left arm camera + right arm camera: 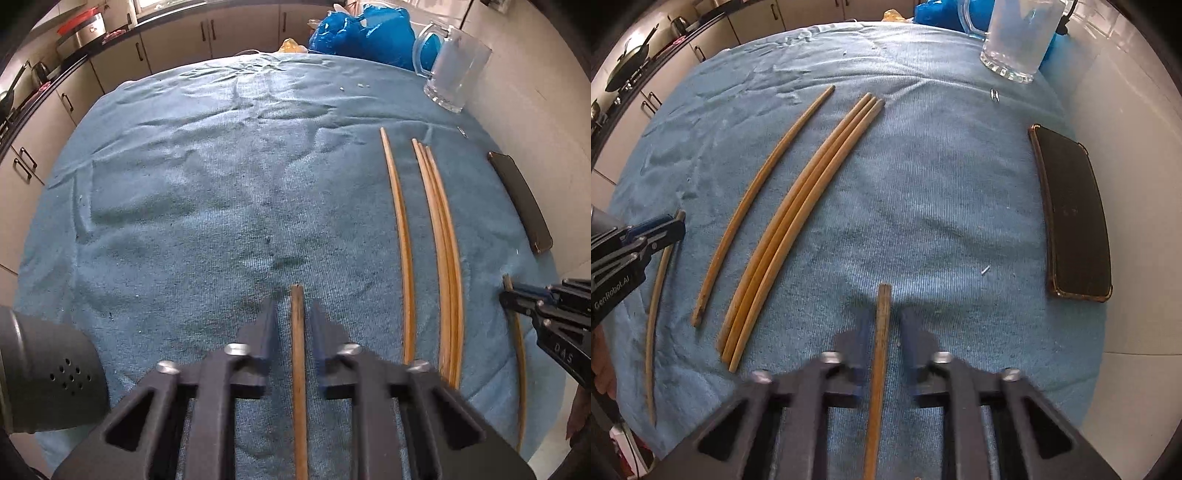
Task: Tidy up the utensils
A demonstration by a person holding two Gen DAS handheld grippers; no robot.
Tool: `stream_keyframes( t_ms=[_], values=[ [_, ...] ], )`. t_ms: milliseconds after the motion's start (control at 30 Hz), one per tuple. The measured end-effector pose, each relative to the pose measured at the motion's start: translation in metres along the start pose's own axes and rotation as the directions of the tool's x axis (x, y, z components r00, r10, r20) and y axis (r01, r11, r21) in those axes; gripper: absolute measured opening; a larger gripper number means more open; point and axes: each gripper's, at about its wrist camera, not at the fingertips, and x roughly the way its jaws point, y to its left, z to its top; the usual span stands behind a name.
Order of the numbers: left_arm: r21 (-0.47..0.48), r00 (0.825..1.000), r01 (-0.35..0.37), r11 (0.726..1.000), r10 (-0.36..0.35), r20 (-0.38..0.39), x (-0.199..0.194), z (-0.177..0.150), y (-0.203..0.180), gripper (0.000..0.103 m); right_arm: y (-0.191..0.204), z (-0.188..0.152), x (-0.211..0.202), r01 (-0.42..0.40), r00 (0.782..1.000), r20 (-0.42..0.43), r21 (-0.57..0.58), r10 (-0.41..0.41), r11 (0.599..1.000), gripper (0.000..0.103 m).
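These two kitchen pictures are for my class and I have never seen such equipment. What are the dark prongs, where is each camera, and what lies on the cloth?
A person holds two hand-held grippers, each with a camera looking along its two fingers. The left gripper and right gripper are each shut on one wooden chopstick. Each view also shows the other gripper at its edge. On the blue towel lie one single chopstick, three chopsticks side by side, a black phone and a glass mug.
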Motion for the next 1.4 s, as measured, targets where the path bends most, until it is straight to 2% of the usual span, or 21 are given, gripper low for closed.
stream_keyframes(
  t_ms=[33,133,233,333,533,700,833,1000,1100,1300,1400],
  values=[
    [-0.009,1.0,0.02,1.0,-0.02,0.006,-0.003,-0.003,0.002,0.006,0.002,-0.001,0.0,0.013,1.0,0.017,-0.004,-0.013,1.0,0.008],
    [-0.031,0.998,0.016,0.999,-0.014,0.065,-0.017,-0.012,0.006,0.006,0.008,-0.009,-0.003,0.015,0.997,0.079,-0.016,-0.014,1.0,0.007],
    [-0.059,0.99,0.052,0.997,-0.044,0.131,-0.043,-0.023,0.014,0.006,0.004,-0.02,-0.015,-0.083,0.985,0.154,0.034,0.077,0.996,0.007],
    [-0.07,0.977,0.086,0.994,-0.071,0.203,-0.072,-0.035,0.019,0.006,0.007,-0.031,-0.035,-0.162,0.958,0.249,0.051,0.144,0.985,0.007],
    [-0.084,0.929,0.132,0.988,-0.094,0.357,-0.13,-0.066,0.026,0.006,0.023,-0.058,-0.082,-0.217,0.882,0.432,0.021,0.187,0.976,0.007],
    [-0.076,0.879,0.149,0.986,-0.097,0.468,-0.171,-0.092,0.024,0.006,0.029,-0.087,-0.112,-0.23,0.826,0.534,0.022,0.183,0.973,0.007],
    [-0.073,0.843,0.188,0.98,-0.122,0.524,-0.196,-0.108,0.024,0.006,0.025,-0.1,-0.133,-0.25,0.782,0.593,0.02,0.19,0.968,0.007],
    [-0.084,0.802,0.198,0.977,-0.112,0.587,-0.224,-0.129,0.025,0.006,0.032,-0.12,-0.157,-0.251,0.722,0.667,0.003,0.185,0.968,0.007],
    [-0.093,0.786,0.204,0.975,-0.106,0.609,-0.236,-0.14,0.025,0.006,0.042,-0.132,-0.171,-0.224,0.684,0.708,-0.021,0.173,0.974,0.007],
    [-0.12,0.752,0.192,0.974,-0.067,0.656,-0.262,-0.163,0.034,0.006,0.065,-0.146,-0.2,-0.194,0.593,0.788,-0.06,0.166,0.979,0.007],
    [-0.145,0.726,0.183,0.972,-0.035,0.687,-0.277,-0.17,0.046,0.006,0.079,-0.146,-0.213,-0.206,0.55,0.815,-0.079,0.182,0.975,0.007]
  ],
)
